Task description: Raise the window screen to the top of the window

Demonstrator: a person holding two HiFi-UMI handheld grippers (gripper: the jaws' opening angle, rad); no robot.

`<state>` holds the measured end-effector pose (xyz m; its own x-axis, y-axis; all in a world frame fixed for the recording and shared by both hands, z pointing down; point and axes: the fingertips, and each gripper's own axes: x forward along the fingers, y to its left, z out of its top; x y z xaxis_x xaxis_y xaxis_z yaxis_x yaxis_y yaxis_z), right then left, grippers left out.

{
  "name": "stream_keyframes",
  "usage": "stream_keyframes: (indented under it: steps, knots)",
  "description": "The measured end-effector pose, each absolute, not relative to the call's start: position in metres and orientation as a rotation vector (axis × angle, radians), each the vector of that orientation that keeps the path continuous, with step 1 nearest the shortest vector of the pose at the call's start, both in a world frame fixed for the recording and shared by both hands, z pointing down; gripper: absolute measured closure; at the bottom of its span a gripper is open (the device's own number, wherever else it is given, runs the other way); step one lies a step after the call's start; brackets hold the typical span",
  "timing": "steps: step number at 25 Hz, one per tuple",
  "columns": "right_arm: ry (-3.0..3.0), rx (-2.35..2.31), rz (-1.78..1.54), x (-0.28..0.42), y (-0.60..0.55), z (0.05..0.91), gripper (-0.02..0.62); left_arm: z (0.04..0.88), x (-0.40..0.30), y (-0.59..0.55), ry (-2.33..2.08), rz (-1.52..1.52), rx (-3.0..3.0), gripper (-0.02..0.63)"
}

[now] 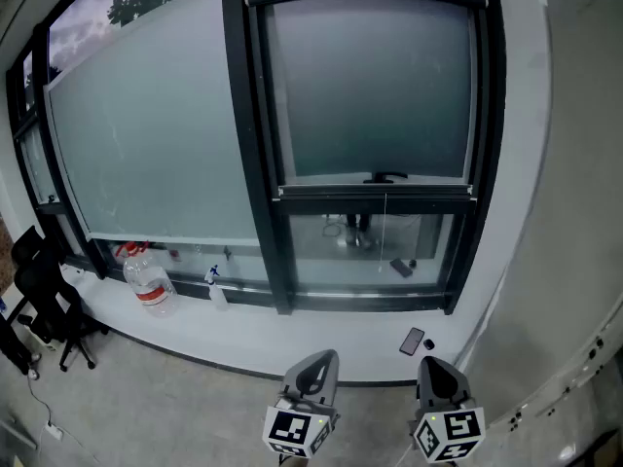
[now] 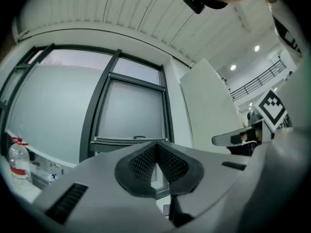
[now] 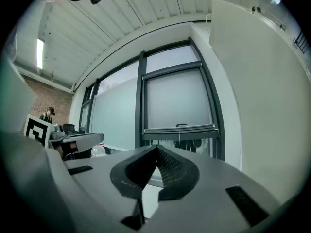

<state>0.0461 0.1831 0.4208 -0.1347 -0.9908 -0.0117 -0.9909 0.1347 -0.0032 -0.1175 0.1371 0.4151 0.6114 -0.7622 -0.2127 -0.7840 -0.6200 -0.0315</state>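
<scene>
The window screen covers the upper part of the right-hand pane. Its bottom bar carries a small dark handle, and a thin cord hangs below it over clear glass. The same bar shows in the left gripper view and in the right gripper view. My left gripper and right gripper sit side by side at the bottom of the head view, well short of the window. Both are shut with nothing between the jaws, the left and the right.
A white sill runs under the dark window frame. On it stand a water bottle, a small spray bottle and a phone. A black chair is at the left, a white wall at the right.
</scene>
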Motion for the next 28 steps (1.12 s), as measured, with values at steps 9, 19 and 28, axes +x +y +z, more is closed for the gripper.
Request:
stream_keyframes:
  steps: [9, 19, 28]
  knots:
    - [2.324, -2.048, 0.0, 0.05, 0.178, 0.417, 0.591, 0.411, -0.108, 0.136, 1.269, 0.265, -2.71, 0.604]
    - [2.338, -2.042, 0.014, 0.06, 0.175, 0.419, 0.591, 0.418, -0.105, 0.127, 1.308, 0.282, -2.736, 0.604]
    - [2.403, -2.022, 0.058, 0.077, 0.159, 0.422, 0.591, 0.424, -0.09, 0.116, 1.32, 0.275, -2.721, 0.604]
